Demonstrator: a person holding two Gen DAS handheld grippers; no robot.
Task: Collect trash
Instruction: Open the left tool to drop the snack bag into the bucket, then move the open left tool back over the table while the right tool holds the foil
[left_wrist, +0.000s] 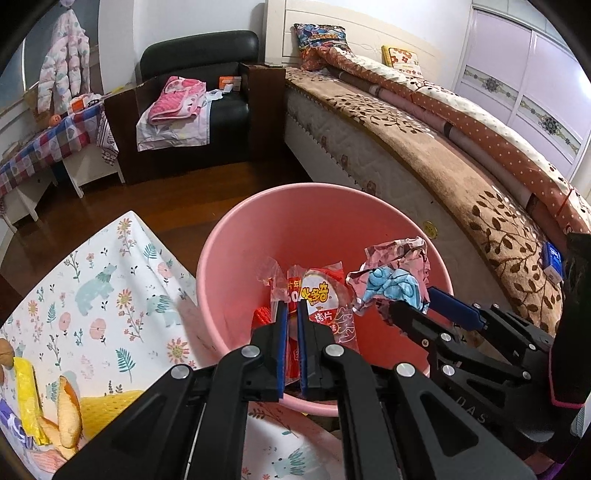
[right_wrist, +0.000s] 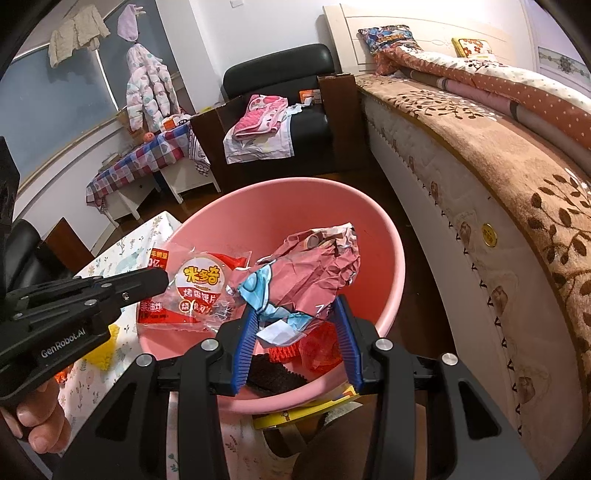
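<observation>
A: Where do we stand with the pink bin (left_wrist: 236, 236)?

B: Both our loads hang over its mouth. Our left gripper (left_wrist: 292, 314) is pinched nearly shut on the red snack wrapper (left_wrist: 321, 299), which dangles straight down inside the rim. Our right gripper (right_wrist: 297, 325) stands half-wide, clamped around the crumpled pink paper (right_wrist: 317, 266).

A: Which one sits better for the drop?

B: The wrapper, we'd say; its long axis points down into the bin, with trash already on the bottom. The paper wad lies just right of it, above the bin's middle. Whether it fully clears the near rim we can't quite tell through the fisheye.

A: So we let go in place?

B: Likely, left first.
</observation>
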